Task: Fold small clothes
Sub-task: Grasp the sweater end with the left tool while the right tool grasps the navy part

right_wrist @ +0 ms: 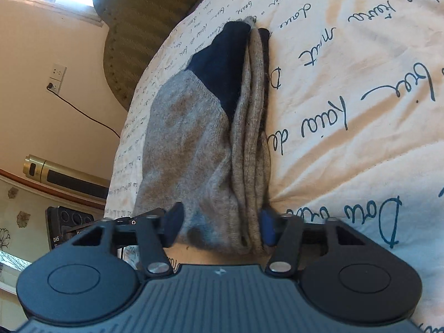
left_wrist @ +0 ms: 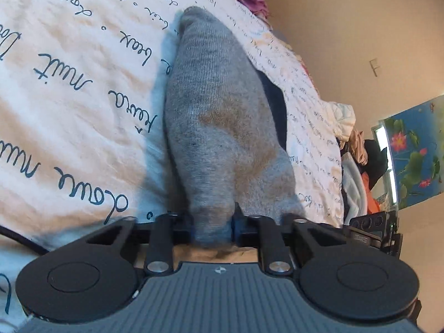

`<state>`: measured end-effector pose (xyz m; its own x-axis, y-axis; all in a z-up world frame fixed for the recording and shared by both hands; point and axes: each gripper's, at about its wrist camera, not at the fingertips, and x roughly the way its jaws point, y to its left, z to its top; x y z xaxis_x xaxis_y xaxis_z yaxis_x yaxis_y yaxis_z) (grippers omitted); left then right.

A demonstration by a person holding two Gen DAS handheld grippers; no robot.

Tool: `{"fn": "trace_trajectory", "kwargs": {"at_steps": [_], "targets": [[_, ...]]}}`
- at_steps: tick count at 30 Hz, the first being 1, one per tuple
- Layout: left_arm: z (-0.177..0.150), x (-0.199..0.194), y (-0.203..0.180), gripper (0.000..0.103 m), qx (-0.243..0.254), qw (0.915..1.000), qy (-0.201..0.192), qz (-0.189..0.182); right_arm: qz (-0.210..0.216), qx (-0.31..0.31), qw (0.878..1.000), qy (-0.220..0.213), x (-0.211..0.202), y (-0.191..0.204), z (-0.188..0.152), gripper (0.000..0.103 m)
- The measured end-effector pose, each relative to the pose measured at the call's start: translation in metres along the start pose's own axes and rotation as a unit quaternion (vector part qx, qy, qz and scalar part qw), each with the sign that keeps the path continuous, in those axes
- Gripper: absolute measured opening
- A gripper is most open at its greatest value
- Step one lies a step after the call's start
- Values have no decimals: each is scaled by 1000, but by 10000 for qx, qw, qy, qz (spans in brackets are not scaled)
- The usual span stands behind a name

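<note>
A grey sock [left_wrist: 216, 127] with a navy part lies on a white bedsheet with blue handwriting [left_wrist: 69, 83]. My left gripper [left_wrist: 212, 227] is shut on one end of the grey sock, the cloth bunched between its jaws. In the right wrist view the grey sock [right_wrist: 191, 144] shows a navy heel or toe patch [right_wrist: 222, 63] and folded layers. My right gripper [right_wrist: 222, 227] is closed on the other end of the sock, cloth filling the gap between its blue-padded fingers [right_wrist: 267, 227].
A pile of clothes [left_wrist: 358, 149] lies at the bed's far edge beside a flowered picture [left_wrist: 413, 149]. A pink cloth [left_wrist: 252, 0] lies near a green cushion [right_wrist: 144, 27]. A wall socket with a cable [right_wrist: 57, 79] is on the left.
</note>
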<state>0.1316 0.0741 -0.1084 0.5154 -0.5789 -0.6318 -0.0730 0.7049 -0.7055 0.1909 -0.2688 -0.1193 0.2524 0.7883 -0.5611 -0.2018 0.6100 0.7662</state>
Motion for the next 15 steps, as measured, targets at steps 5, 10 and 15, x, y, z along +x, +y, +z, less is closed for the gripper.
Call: {"fn": "trace_trajectory", "kwargs": {"at_steps": [5, 10, 15], "targets": [[4, -12, -26, 14, 583, 9979, -197, 219, 97, -504, 9984, -231, -14, 21, -6, 13], [-8, -56, -60, 14, 1372, 9899, -342, -67, 369, -1000, 9940, -226, -46, 50, -23, 12], [-34, -31, -33, 16, 1350, 9897, 172, 437, 150, -521, 9985, 120, -22, 16, -46, 15]]}}
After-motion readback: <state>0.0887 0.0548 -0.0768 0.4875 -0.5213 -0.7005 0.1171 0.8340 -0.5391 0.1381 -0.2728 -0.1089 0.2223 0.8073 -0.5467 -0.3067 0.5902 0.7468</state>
